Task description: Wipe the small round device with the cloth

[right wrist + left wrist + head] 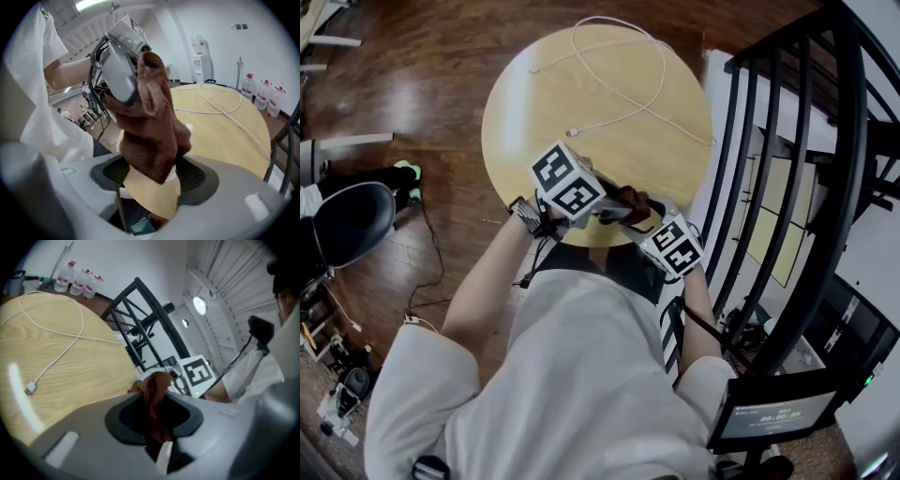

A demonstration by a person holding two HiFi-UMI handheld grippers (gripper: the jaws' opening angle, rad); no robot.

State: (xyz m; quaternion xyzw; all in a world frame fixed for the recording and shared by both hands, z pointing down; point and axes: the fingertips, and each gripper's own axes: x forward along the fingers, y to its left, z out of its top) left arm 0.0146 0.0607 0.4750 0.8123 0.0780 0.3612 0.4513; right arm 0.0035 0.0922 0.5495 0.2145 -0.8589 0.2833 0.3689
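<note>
My left gripper (607, 208) is shut on a brown cloth (153, 391), which stands up out of its jaws. The cloth (150, 122) hangs from the left gripper (119, 65) down onto a small round device (150, 197) with a pale wood-look face and a white rim. My right gripper (150, 182) holds that device, with its jaws wide and one on each side of the disc. Both grippers meet over the near edge of the round wooden table (544, 103), with the cloth (630, 199) between them. The cloth hides the device's upper part.
A white cable (619, 89) loops across the table top. A black railing (787, 187) stands close on the right and a dark chair (347, 220) on the left. Water bottles (265, 96) and a dispenser (201, 58) stand by the far wall.
</note>
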